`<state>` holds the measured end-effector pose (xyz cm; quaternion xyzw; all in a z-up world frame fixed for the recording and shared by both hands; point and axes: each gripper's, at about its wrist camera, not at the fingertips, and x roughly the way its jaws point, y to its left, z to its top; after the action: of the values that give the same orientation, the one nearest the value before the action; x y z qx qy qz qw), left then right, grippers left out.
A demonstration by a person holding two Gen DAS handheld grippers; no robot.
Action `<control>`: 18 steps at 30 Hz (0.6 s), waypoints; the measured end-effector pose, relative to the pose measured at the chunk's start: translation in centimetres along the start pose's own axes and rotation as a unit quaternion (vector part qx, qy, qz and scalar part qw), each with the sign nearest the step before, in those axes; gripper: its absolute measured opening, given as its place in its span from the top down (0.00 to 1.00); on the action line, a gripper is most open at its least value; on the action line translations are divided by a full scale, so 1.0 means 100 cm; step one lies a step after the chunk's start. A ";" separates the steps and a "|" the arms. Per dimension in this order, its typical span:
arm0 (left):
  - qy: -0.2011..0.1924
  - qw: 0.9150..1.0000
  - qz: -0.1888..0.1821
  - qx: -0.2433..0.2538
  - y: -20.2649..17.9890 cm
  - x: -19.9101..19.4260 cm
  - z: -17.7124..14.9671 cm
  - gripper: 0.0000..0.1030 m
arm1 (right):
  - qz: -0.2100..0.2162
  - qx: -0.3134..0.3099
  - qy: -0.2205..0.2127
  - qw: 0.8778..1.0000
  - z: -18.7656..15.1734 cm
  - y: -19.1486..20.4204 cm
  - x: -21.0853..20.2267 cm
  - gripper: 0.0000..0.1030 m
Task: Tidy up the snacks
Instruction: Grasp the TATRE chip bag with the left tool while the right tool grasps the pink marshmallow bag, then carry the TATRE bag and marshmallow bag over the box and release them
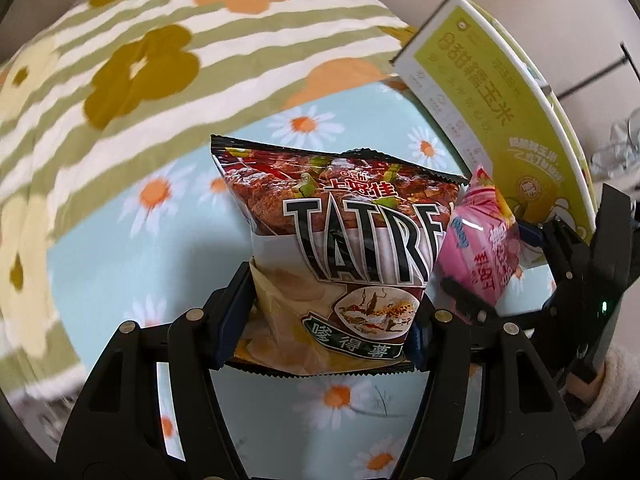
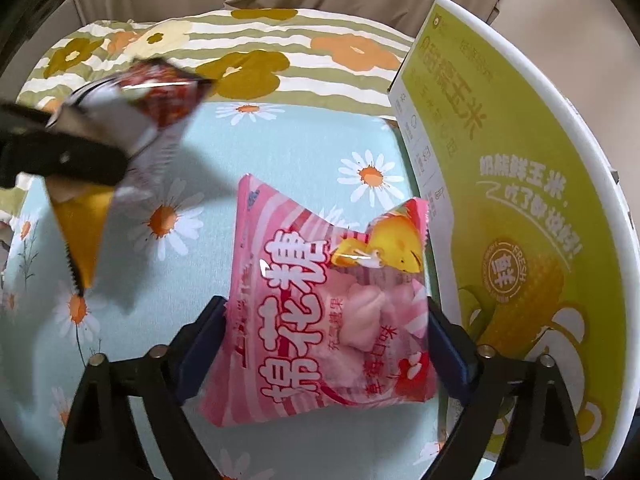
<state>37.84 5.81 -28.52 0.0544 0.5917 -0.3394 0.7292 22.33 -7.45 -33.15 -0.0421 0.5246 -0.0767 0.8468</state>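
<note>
A dark chip bag [image 1: 344, 240] hangs lifted above the daisy sheet, clamped at its lower half by my left gripper [image 1: 332, 292], which is shut on it. In the right wrist view the same chip bag [image 2: 152, 100] hangs at the upper left in the left gripper [image 2: 100, 140]. A pink marshmallow bag [image 2: 320, 312] lies on the sheet between the fingers of my right gripper [image 2: 326, 308]. Its blue pads press on both sides of the bag. From the left wrist view, the right gripper [image 1: 500, 256] straddles the pink bag [image 1: 480, 248] beside the box.
A tall yellow-green corn box [image 2: 520, 200] stands upright just right of the pink bag and also shows as the corn box [image 1: 500, 100]. The light-blue daisy sheet [image 2: 288, 152] covers the surface. A striped flowered quilt [image 1: 160, 60] lies behind. A person's cream sleeve [image 1: 612, 380] is at the right edge.
</note>
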 end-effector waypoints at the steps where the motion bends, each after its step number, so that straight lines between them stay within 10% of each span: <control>1: -0.003 1.000 0.001 -0.010 0.002 -0.004 -0.006 0.41 | 0.001 0.000 -0.001 1.000 -0.001 -0.003 -0.001 0.22; 18: -0.104 0.989 0.050 -0.092 -0.024 -0.106 -0.046 0.41 | 0.134 0.010 -0.107 0.985 0.008 -0.020 -0.142 0.35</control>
<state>31.96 10.73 -19.51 -0.0190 0.5382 -0.2502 0.8046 16.68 -6.94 -19.98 0.0292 0.4312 0.0367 0.9010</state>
